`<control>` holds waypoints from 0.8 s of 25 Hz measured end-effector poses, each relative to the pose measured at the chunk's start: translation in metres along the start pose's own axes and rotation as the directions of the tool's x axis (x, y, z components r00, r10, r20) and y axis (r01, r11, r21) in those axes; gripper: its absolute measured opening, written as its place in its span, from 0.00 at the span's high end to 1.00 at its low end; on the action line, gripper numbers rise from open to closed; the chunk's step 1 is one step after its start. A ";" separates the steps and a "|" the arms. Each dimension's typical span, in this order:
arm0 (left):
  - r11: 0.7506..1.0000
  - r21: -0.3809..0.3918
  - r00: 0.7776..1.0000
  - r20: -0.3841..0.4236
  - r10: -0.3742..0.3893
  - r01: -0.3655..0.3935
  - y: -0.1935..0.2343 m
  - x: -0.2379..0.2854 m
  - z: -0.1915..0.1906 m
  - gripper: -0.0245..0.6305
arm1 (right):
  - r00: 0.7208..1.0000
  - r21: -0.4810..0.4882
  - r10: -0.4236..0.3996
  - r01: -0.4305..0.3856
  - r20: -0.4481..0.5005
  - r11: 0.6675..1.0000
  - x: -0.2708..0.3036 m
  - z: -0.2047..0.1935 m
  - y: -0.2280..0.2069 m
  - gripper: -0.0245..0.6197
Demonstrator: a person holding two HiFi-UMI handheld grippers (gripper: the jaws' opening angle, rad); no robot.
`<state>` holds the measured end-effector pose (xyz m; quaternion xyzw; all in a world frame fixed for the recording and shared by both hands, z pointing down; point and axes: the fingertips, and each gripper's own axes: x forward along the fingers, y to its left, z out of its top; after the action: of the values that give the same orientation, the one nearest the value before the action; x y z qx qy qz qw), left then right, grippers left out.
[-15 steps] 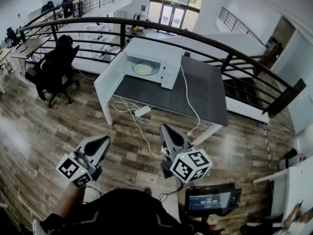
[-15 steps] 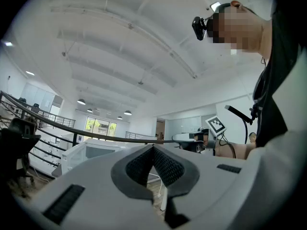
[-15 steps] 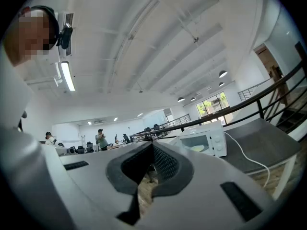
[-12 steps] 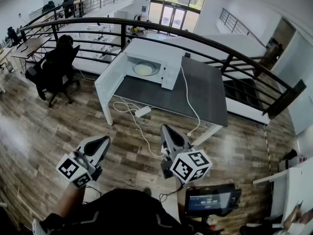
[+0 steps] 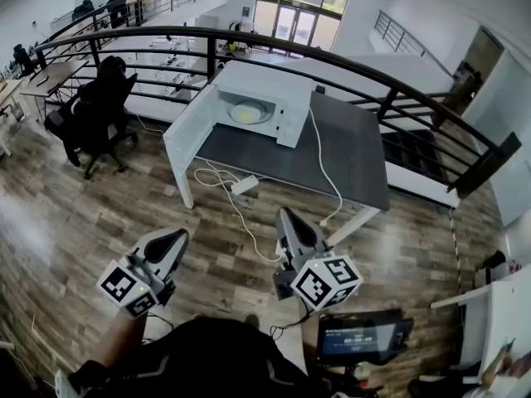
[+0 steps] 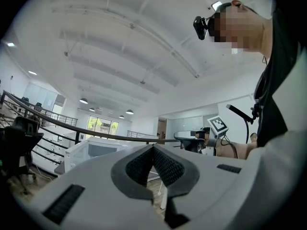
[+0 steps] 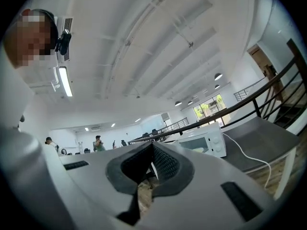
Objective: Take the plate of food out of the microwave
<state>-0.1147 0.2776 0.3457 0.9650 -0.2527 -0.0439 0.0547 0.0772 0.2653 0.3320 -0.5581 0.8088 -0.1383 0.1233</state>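
A white microwave [image 5: 260, 96] stands on the dark table [image 5: 348, 160] with its door [image 5: 184, 128] swung open to the left. Inside it lies a plate of yellowish food [image 5: 246, 113]. Both grippers hover over the wooden floor, well short of the table. My left gripper [image 5: 173, 240] is shut and holds nothing. My right gripper [image 5: 284, 217] is shut too, also with nothing in it. The microwave shows small in the left gripper view [image 6: 96, 150] and in the right gripper view [image 7: 204, 142]. The jaws meet tip to tip in both gripper views.
A white cable [image 5: 323, 168] runs from the microwave across the table and down to a power strip [image 5: 244, 186] on the floor. A black railing [image 5: 398, 85] curves behind the table. A black office chair [image 5: 95, 114] stands to the left. A screen [image 5: 358, 337] sits by my right side.
The view has shifted slightly; the table and microwave sit a little higher and to the right in the frame. Both grippers hold the same pose, still shut.
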 end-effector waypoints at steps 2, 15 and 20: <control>1.000 -0.012 1.000 -0.007 0.002 -0.002 0.000 -0.001 -0.002 0.96 | 1.000 0.010 -0.019 0.019 0.017 1.000 -0.001 0.002 -0.002 0.96; 0.999 -0.040 1.000 -0.001 0.010 -0.010 0.020 -0.021 -0.003 0.96 | 0.999 0.020 -0.034 0.035 -0.014 0.999 0.014 -0.011 0.015 0.96; 0.999 -0.043 1.000 0.002 0.013 -0.013 0.042 -0.038 -0.002 0.96 | 0.999 0.029 -0.047 0.048 -0.021 0.998 0.029 -0.020 0.031 0.96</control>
<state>-0.1680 0.2604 0.3557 0.9619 -0.2578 -0.0501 0.0755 0.0337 0.2503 0.3382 -0.5738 0.7944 -0.1590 0.1200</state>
